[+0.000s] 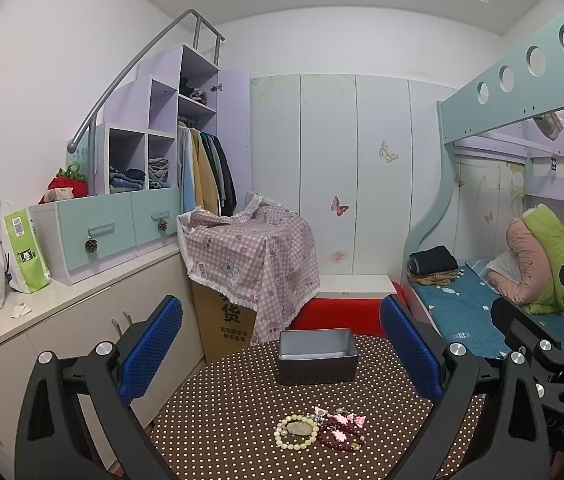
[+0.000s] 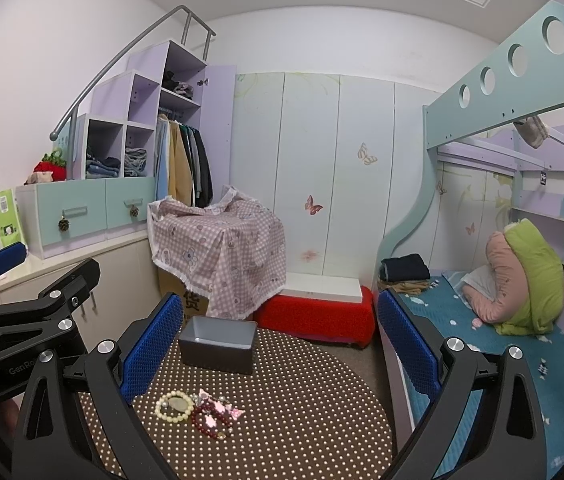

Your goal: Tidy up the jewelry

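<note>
1. Right now both your left tongs [image 1: 281, 354] and right tongs [image 2: 280, 350] stand wide and hold nothing, hovering above the round dotted bench [image 1: 242, 400].
2. The jewelry sits in one small heap near the front edge of the bench: a cream bead bracelet [image 1: 297, 432] touching a dark red bead bracelet [image 1: 335, 438], with pink charms [image 1: 345, 420] lying over the red one.
3. The open gray box [image 1: 317, 356] stands behind the heap, well apart from it, and looks empty.
4. Start with the cream bracelet, I would say; it lies at the left of the heap and is the least tangled.
5. Come straight down and pinch one side of the ring only.
6. Lift slowly, since the red beads may drag along.
7. Keep the other tongs clear of the box mouth.
</note>
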### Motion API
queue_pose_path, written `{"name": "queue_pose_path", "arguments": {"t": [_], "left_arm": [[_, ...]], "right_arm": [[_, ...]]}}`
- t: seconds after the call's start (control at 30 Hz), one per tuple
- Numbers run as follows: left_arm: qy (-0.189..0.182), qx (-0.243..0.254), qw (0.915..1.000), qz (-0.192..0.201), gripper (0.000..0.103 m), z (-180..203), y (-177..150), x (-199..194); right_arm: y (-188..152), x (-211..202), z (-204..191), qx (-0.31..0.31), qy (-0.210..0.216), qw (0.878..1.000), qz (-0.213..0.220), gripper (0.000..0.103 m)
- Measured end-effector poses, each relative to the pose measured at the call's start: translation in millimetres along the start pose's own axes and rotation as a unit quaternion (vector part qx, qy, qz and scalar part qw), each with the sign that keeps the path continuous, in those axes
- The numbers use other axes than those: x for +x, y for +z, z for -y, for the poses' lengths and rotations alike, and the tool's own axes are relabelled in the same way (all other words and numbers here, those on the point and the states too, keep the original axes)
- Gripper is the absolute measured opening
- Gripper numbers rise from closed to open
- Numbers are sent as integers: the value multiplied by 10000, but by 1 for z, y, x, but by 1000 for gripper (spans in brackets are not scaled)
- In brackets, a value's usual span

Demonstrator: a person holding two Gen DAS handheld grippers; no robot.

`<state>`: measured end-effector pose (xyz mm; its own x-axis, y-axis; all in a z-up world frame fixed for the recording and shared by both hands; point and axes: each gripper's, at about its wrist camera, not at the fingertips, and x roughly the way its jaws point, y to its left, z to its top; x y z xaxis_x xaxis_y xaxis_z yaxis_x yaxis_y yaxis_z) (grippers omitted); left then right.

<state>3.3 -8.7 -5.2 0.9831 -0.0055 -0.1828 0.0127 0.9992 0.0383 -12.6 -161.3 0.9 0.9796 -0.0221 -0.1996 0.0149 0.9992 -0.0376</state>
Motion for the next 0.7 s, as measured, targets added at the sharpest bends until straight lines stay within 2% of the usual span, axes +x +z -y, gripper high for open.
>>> {"name": "queue_pose_path", "arguments": {"t": [0.7], "left_arm": [[-1,2,10000,-28,96,0,0,1]], "right_arm": [[-6,2,7,8,-6,10000,-30,95]]}}
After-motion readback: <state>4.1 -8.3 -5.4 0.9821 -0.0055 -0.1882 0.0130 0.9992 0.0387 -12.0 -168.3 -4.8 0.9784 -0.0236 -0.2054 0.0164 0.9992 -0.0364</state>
